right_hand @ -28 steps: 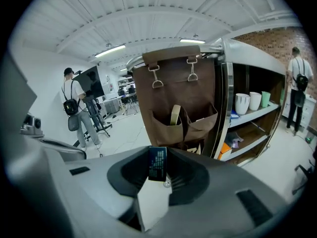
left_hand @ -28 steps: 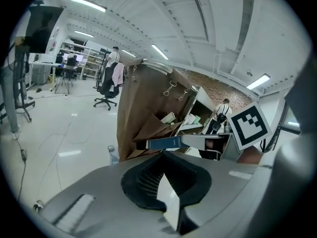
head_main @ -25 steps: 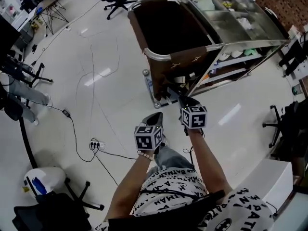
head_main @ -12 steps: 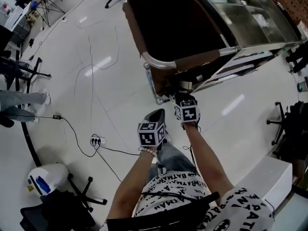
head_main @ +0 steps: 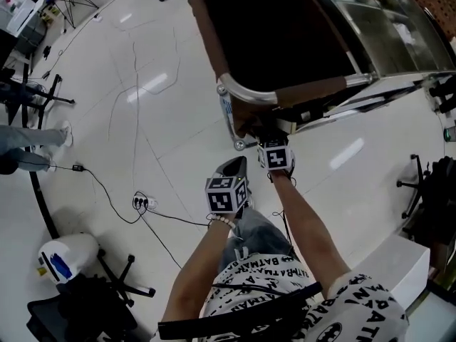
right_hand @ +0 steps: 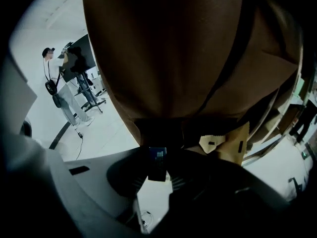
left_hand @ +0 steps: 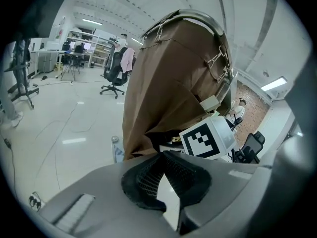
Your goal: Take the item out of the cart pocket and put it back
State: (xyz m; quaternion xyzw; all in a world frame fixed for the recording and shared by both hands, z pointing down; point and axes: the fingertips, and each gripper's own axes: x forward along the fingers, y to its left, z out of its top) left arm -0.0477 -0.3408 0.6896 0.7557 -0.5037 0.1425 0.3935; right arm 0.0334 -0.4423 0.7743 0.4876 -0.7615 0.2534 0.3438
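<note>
While my right gripper (right_hand: pixel 158 173) pinches the small dark item (right_hand: pixel 158 156) by its lower end, I judge it flat, stiff, light and perhaps slick-faced, best held across its narrow sides; it sits at my jaw tips, just short of the dark pocket (right_hand: pixel 166 130) ahead; above hangs the brown bag (right_hand: pixel 168 58); pale tags (right_hand: pixel 233 144) to the right could snag; my left gripper (left_hand: pixel 163 156) is pressed together, empty.

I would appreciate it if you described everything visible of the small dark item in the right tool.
The item is small, flat, dark and oblong, with a bluish grid of tiny squares at its far end. It stands lengthwise between the right tool's jaws, which grip it, close before the brown bag. Its material is unclear.
</note>
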